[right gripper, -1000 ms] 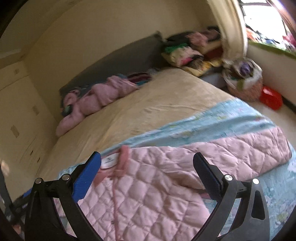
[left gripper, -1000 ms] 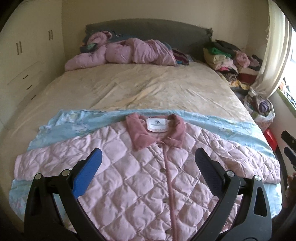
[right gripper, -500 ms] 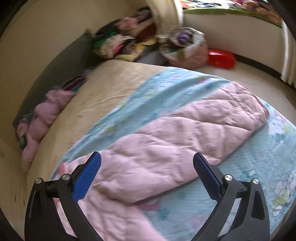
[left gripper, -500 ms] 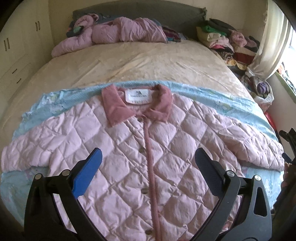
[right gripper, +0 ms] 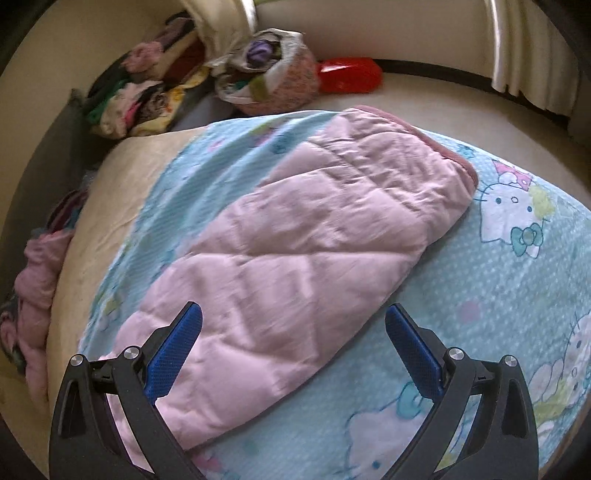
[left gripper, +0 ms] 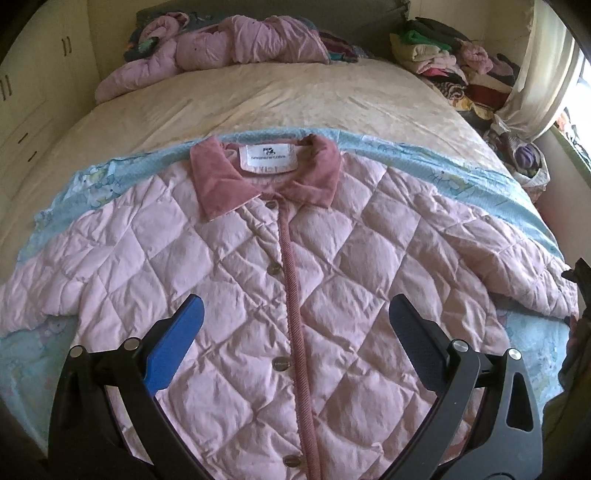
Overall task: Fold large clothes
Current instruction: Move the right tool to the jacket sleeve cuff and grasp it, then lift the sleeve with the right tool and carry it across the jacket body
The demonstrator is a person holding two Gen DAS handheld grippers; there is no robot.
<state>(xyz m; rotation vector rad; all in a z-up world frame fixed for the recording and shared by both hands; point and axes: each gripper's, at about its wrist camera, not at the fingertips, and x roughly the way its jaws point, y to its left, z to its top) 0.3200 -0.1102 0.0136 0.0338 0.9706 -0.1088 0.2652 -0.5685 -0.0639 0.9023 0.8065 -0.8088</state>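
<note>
a bedroom with cream walls (left gripper: pixel 461 22), built-in cream wardrobes (left gripper: pixel 33 92) along the bed's left edge, a dark grey headboard (left gripper: pixel 369 26), pale curtains (left gripper: pixel 535 85) and daylight from a window at the right.

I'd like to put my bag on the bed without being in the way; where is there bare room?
The beige sheet lies bare between the pink quilted jacket spread on the blue blanket and the heap of pink clothes at the headboard. In the right view, blanket shows free beside the jacket's sleeve. The stacked clothes crowd the far corner.
</note>
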